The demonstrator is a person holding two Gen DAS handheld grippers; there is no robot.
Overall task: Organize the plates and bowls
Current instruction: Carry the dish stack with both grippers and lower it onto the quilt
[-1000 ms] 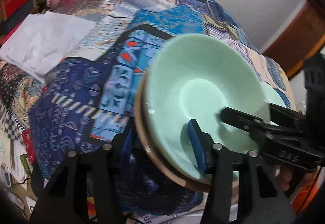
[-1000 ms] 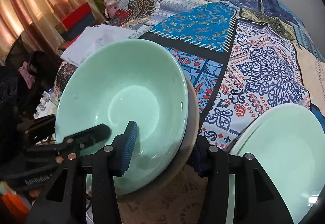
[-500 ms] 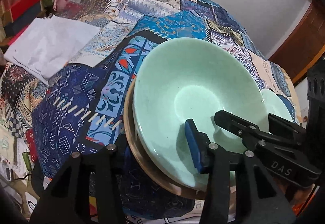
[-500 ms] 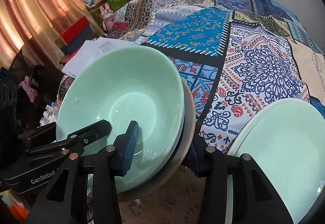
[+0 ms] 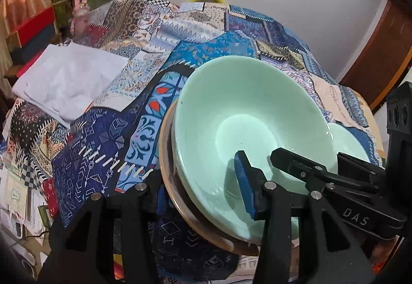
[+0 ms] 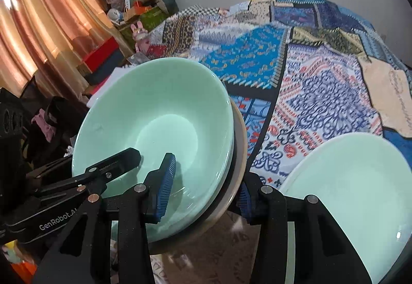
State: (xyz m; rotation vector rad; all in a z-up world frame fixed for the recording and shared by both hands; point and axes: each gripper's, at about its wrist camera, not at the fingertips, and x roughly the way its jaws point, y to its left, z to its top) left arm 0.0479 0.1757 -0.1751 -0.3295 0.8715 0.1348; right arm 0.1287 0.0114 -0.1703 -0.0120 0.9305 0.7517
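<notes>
Both grippers on the same stack: green bowl nested with what looks like a second green dish under it, all sitting in a tan plate. Left gripper clamps the near-left rim, one blue pad inside the bowl, the other finger under the tan plate's edge; right gripper does the same on the opposite rim, inner pad inside the bowl, outer pad under the rim. Jaws on both are partly closed and pressed onto the stacked rims, neither empty. The stack looks tilted and off the cloth, held over the near edge of the surface, though I can't confirm clearance underneath. Progress, my read: the nesting of this stack is done and this is the carry phase; set-down is still open. A separate pale green plate lies flat on the cloth just right of the stack, not yet merged with anything, so likely the remaining piece or the drop target, can't tell which. Risk: rims gripped through several layers, inner bowl could slide if tilt grows. Surface is a bed or table under a patchwork cloth, blue/white/red prints, soft and uneven. Folded white fabric lies on its far left. Room: white wall, orange curtain at left, cluttered boxes and soft toys in the corner, wooden door frame at right
</notes>
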